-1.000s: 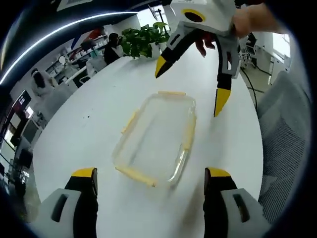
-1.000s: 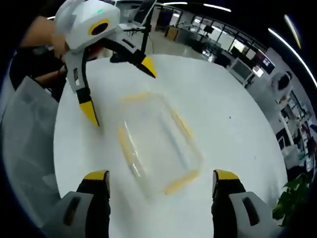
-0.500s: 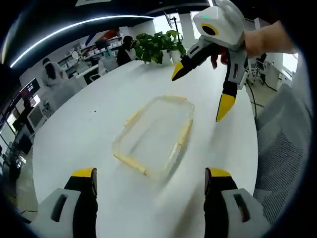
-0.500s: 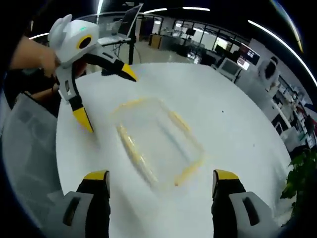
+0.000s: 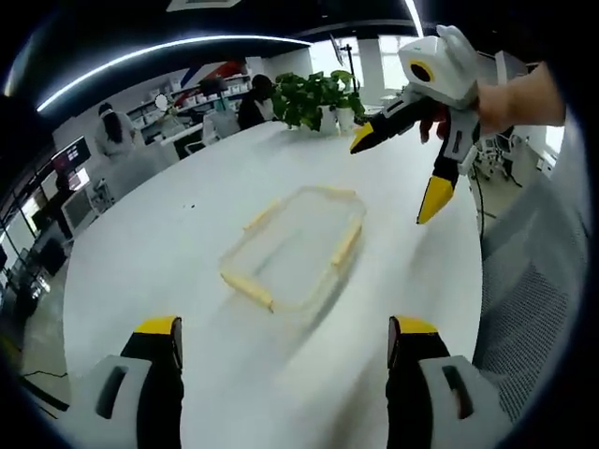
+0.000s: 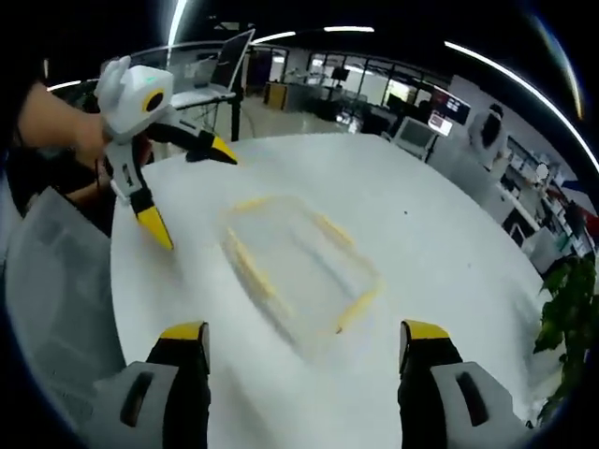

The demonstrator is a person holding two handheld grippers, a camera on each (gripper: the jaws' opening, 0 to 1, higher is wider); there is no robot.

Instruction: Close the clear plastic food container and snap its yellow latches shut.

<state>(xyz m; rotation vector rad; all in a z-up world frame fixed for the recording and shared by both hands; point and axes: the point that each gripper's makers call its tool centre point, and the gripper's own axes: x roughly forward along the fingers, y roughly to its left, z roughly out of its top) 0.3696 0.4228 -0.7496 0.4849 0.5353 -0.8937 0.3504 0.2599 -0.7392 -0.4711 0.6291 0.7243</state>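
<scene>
container [image 5: 298, 245] clear with yellow latches, mid white table [image 5: 150, 253]; left gripper [image 5: 283, 351] above near edge, jaws wide; right gripper [image 5: 404, 166] raised beyond it, hand-held, jaws wide, empty.

Your two views looked down at the white table [image 5: 187, 234] from opposite sides and from some way back, each facing the other, so both shared the container [image 5: 295, 245] [image 6: 299, 262] lying between them and each caught the opposite gripper beyond it.
</scene>
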